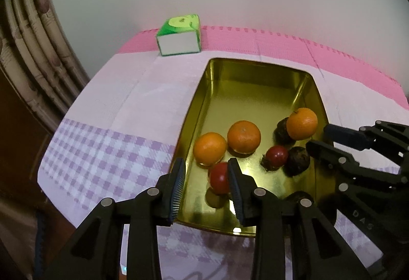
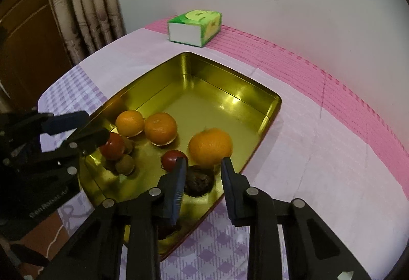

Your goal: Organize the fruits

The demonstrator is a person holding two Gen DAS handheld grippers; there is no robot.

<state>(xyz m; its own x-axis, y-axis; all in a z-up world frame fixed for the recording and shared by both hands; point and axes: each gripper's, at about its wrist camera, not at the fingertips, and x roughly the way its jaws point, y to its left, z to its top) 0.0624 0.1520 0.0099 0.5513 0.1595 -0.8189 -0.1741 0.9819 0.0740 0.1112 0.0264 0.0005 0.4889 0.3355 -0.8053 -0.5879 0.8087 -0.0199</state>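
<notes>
A shallow gold metal tray (image 1: 255, 68) on the checked-cloth surface (image 1: 107, 152) holds three oranges, small red fruits and dark wrinkled ones. The left gripper (image 1: 207, 172), jaws parted and empty, is poised beside a small red round fruit (image 1: 218, 181). The right gripper (image 2: 202, 165), likewise parted and empty, is held over a dark wrinkled fruit (image 2: 198, 181). Sorting appears under way; closing on a fruit is judged the next move.

Left tongs (image 1: 206, 172) gape above a red fruit (image 1: 218, 181) in the gold tin (image 1: 255, 75).
</notes>
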